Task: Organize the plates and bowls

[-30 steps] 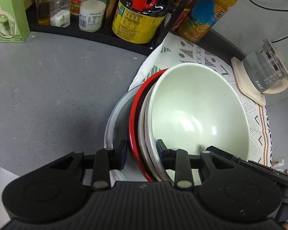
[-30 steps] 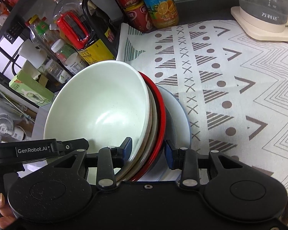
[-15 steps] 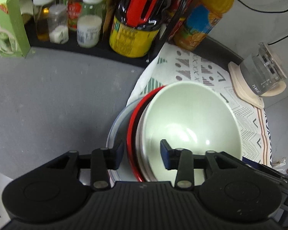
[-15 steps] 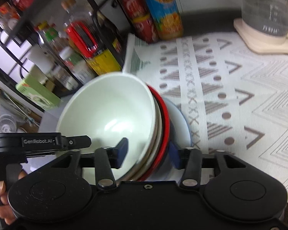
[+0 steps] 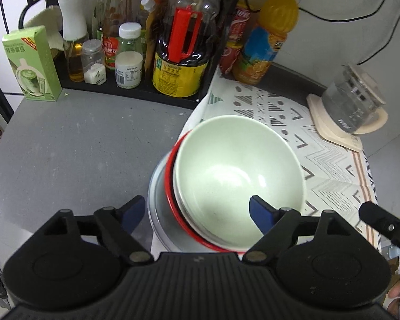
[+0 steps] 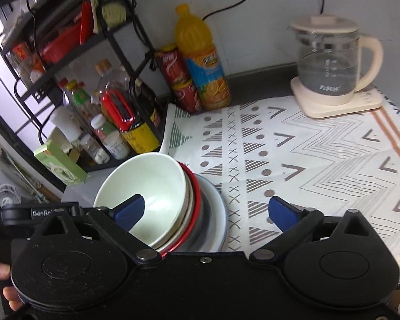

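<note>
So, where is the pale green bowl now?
The pale green bowl sits on top of the plate stack, at the patterned cloth's left edge, in front of the bottle rack.

Near rim of grey plate [image 5: 160,213] behind gripper body.

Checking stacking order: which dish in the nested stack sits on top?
The pale green bowl; it nests inside the red-rimmed dish, which sits on the grey plate at the bottom.

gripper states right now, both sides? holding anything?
Left gripper: jaws opening, wide around the stack's near rim, gripping nothing.
Right gripper: jaws opening, wide, gripping nothing.
</note>
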`<state>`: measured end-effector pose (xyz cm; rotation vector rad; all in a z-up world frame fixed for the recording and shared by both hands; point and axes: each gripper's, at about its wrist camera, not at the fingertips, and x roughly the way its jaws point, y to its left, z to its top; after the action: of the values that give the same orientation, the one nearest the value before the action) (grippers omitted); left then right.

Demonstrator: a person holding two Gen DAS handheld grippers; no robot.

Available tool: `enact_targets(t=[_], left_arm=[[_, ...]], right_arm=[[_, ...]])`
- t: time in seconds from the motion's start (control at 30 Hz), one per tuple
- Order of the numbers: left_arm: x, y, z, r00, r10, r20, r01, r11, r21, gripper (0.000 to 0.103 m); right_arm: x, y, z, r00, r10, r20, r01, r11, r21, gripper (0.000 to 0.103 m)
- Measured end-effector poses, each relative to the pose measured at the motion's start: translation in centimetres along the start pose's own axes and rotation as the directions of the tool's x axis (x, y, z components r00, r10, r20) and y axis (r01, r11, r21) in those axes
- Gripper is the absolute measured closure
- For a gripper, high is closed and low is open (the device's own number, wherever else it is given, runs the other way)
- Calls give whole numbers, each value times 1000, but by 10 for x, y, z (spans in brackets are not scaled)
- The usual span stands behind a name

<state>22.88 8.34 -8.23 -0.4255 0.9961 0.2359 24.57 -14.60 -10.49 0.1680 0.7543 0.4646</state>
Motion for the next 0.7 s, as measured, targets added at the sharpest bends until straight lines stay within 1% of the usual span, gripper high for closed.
enact_targets(t=[0.1, 0.17, 0.23, 0.33, 0.43, 0.53, 0.7], left_arm=[[-16, -6, -7, 1000, 3, 23, -3, 1000, 7, 18], [-26, -9, -11, 1000, -6, 25, 6, 1000, 1, 18], [-36, -15, -13, 999, -12, 43, 11, 1000, 28, 18], [-48, -22, -15, 998, -2, 67, -2, 998, 69, 17], [-59, -24, -16, 996, -39, 86, 32, 996, 81, 17], [-70, -25, -19, 992, -65, 104, 55, 994, 97, 17], [-95, -15, -28, 987, -91, 132, 77, 991, 111, 17]], right_arm=[[-17, -8, -3, 1000, -11, 22, 11, 1000, 12, 0], [-29, -13, -4, 999, -20, 33, 19, 1000, 18, 0], [-43, -19, -5, 998, -26, 54, 25, 1000, 18, 0], [-61, -24, -6, 994, -59, 91, 57, 998, 29, 0], [-78, -28, -7, 987, -101, 127, 95, 994, 52, 0], [-95, -30, -12, 975, -153, 162, 144, 987, 66, 0], [-118, -23, -25, 962, -196, 193, 183, 980, 80, 0]])
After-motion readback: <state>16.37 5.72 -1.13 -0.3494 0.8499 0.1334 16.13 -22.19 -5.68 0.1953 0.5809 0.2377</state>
